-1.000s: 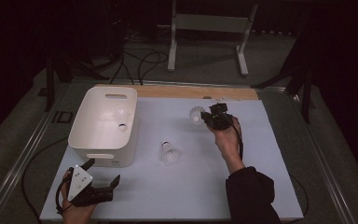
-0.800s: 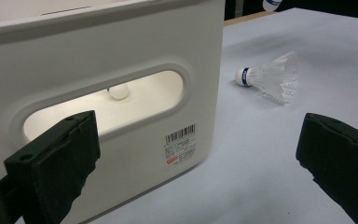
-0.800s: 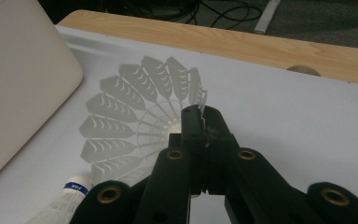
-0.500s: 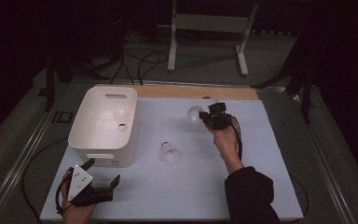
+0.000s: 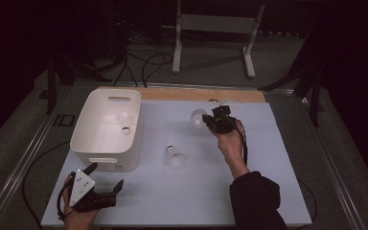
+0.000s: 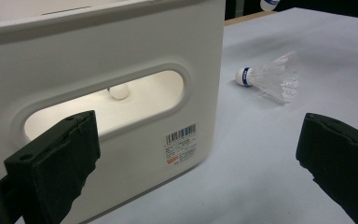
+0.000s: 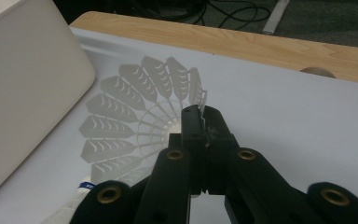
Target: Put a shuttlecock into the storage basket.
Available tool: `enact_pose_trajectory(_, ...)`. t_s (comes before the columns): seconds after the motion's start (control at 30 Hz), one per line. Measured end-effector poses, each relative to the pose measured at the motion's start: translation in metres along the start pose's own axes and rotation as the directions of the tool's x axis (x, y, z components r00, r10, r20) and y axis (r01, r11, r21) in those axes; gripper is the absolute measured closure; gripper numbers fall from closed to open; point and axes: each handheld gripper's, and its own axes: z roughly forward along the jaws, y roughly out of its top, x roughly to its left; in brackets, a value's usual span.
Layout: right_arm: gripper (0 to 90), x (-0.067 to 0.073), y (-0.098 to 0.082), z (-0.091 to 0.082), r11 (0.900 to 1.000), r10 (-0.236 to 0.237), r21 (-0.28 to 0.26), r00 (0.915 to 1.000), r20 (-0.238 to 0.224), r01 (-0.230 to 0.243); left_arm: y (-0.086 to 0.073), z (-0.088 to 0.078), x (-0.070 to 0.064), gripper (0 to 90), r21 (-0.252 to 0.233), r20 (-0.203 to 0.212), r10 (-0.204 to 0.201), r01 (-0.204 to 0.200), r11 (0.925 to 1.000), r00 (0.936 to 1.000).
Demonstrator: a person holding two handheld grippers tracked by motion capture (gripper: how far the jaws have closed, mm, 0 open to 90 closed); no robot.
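While the right gripper (image 5: 210,120) sits at the far side of the table, its jaws are clamped on the feather rim of a white shuttlecock (image 5: 199,117); in the right gripper view the skirt (image 7: 140,121) fans out to the left of the closed tips (image 7: 204,122), one feather edge pinched between them; cork end points back toward the hand, blue band just visible at the bottom left. Held shuttlecock is right of the white bin (image 5: 106,129) and near the wooden strip (image 5: 191,94) at the table's far edge; can't tell whether it is off the mat (image 5: 172,201) or resting on it.

Left gripper (image 5: 106,184) rests at the near left corner, jaws wide apart, nothing between them; it points at the bin's near wall. In the left gripper view the handle slot (image 6: 107,105) of the bin (image 6: 121,46) lies between the two pads, with a barcode sticker (image 6: 181,144) below it; a white rounded thing (image 6: 118,92) is inside the bin, seen through the slot.

A second shuttlecock (image 5: 174,156) lies on its side mid-mat, just right of the bin, well apart from both grippers; cork with blue band (image 6: 243,76) faces the bin.
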Motion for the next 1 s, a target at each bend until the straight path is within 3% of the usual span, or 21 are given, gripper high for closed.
enact_pose_trajectory(1.0, 89.3, 0.015, 0.001, 0.004, 1.0, -0.009, -0.01, 0.9989, -0.046, 0.009, 0.0, 0.0, 0.0, 0.3, -0.002, -0.002, 0.0, 0.0, 1.0, 1.0)
